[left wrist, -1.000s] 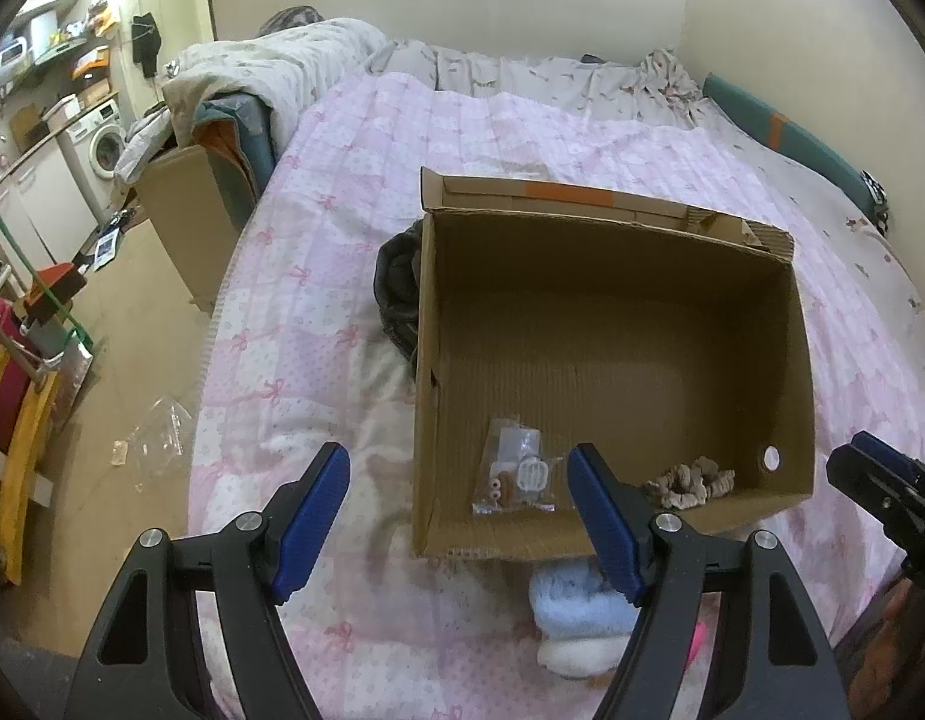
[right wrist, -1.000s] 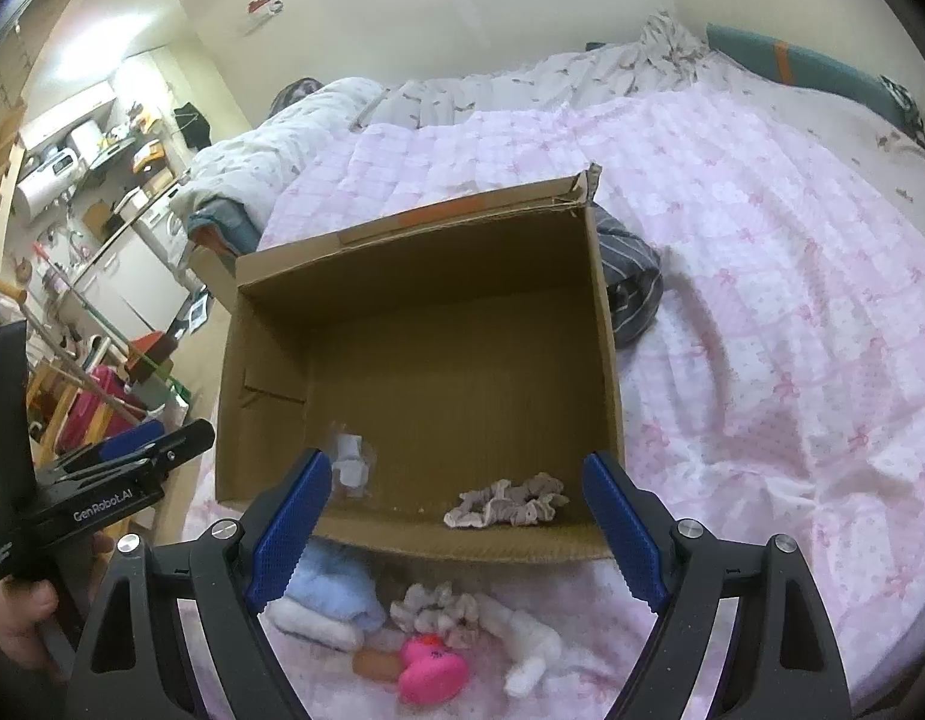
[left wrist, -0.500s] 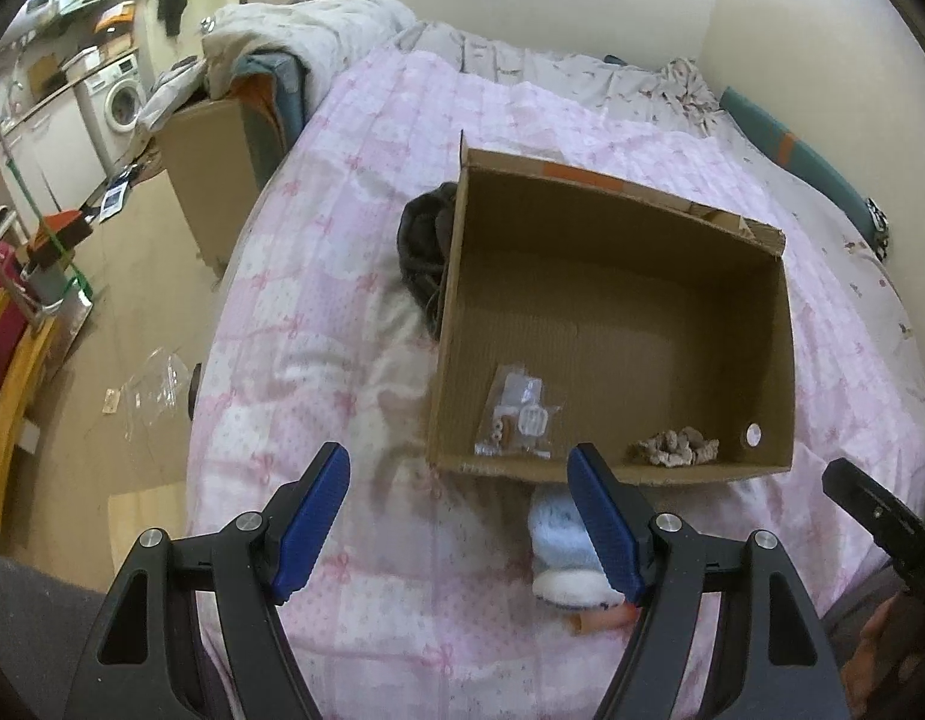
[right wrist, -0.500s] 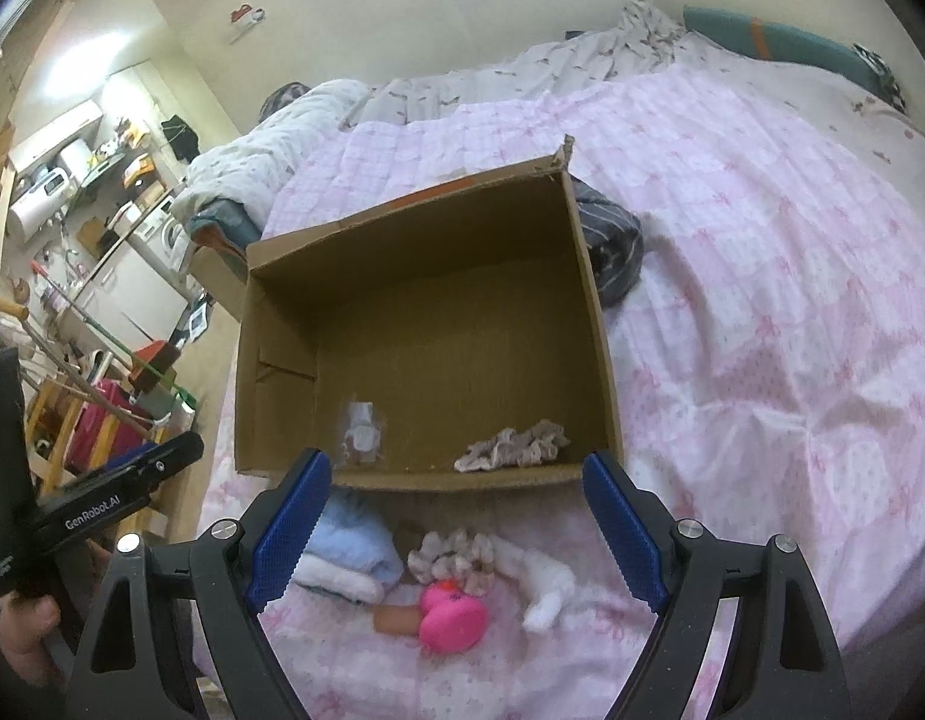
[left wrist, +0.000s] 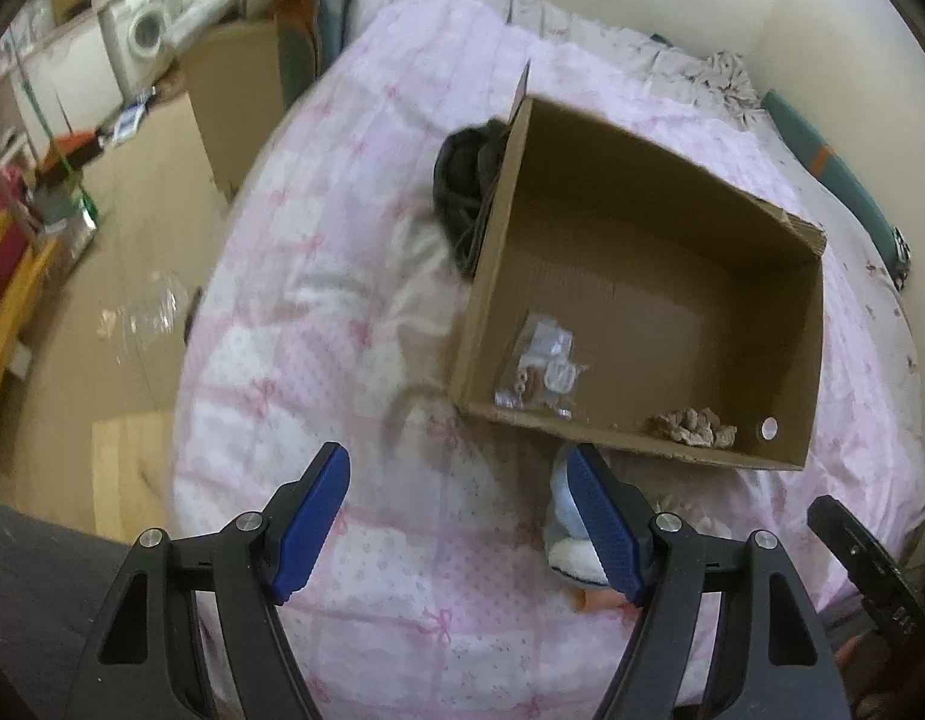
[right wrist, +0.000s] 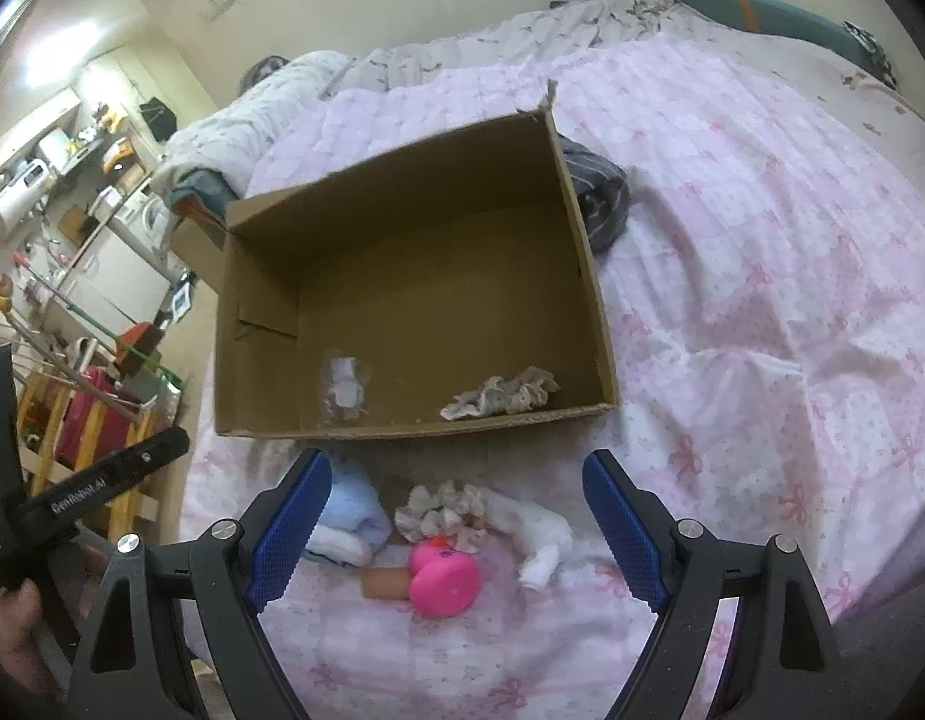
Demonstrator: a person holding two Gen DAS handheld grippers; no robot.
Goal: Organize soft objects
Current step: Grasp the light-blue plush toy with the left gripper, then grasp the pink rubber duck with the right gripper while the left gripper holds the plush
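One label: "GenRobot.AI" on left gripper (right wrist: 96, 483) arm.

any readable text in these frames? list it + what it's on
"GenRobot.AI": white print on the black arm of the left claw, seen in the right wrist view; slightly blurred.
Clear packet in the cardboard box: no print can be read on it.
Small pale mark on the same tool's bottom-left end: too blurred to read.
Nothing else legible in either view.
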